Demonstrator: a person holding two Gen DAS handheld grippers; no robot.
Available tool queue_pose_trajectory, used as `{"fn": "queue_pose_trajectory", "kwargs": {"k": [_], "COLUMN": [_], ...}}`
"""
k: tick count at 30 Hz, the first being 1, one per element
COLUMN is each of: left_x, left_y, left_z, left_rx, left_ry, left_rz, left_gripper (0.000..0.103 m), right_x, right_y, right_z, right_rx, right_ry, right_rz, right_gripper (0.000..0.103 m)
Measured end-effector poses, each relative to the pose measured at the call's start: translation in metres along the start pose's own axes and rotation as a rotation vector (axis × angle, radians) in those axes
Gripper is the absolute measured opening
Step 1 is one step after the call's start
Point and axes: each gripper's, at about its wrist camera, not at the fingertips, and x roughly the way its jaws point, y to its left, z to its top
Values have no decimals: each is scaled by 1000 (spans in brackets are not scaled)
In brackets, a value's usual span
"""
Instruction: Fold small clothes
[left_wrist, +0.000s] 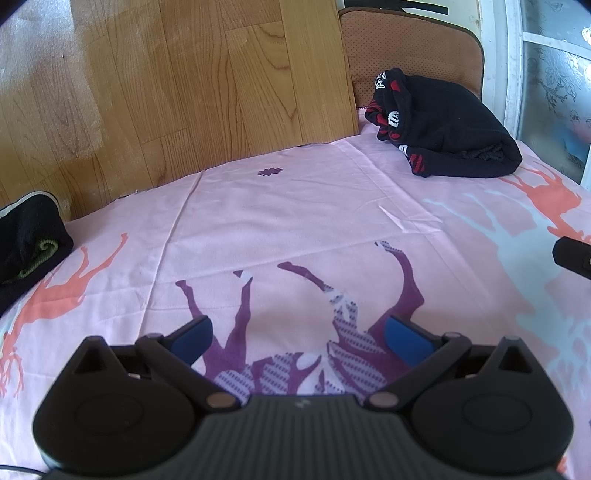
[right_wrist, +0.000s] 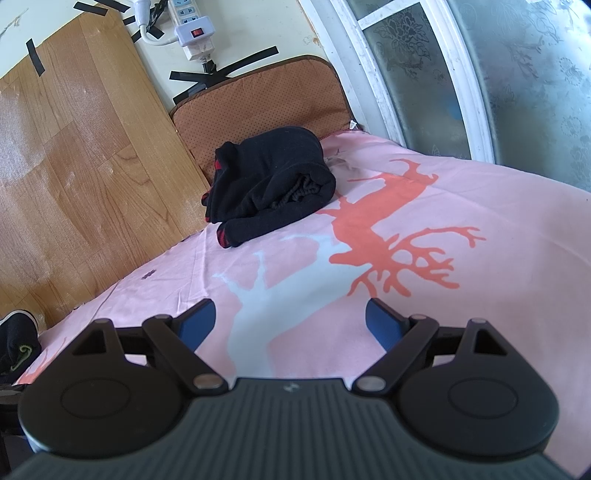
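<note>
A folded black garment with red and white marks (left_wrist: 447, 129) (right_wrist: 273, 184) lies at the far corner of the pink deer-print sheet (left_wrist: 295, 206) (right_wrist: 461, 221). A second dark garment with a green-edged band (left_wrist: 29, 240) (right_wrist: 16, 343) sits at the sheet's left edge. My left gripper (left_wrist: 299, 338) hovers open over the purple deer print, nothing between its blue pads. My right gripper (right_wrist: 290, 323) is open over the pale blue print, well short of the black garment. A dark piece of the right gripper (left_wrist: 574, 256) pokes in at the right edge of the left wrist view.
A wood-pattern board (left_wrist: 184, 92) (right_wrist: 74, 177) leans along the far side. A brown cushion (left_wrist: 413, 48) (right_wrist: 258, 103) stands behind the black garment. A frosted window with a white frame (right_wrist: 461, 74) is to the right, and a power strip (right_wrist: 192, 33) hangs on the wall.
</note>
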Motion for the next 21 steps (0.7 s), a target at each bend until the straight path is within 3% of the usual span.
{"fn": "queue_pose_trajectory", "kwargs": {"k": [21], "left_x": [-1], "left_y": [-3], "left_z": [0], "left_rx": [11], "left_ry": [-4], "left_rz": [-1], "left_gripper": [103], "right_x": [0], "right_y": [-1], "right_z": [1], "right_rx": [1], "right_ry": [-2], "right_rz": [0], "right_gripper": [90]}}
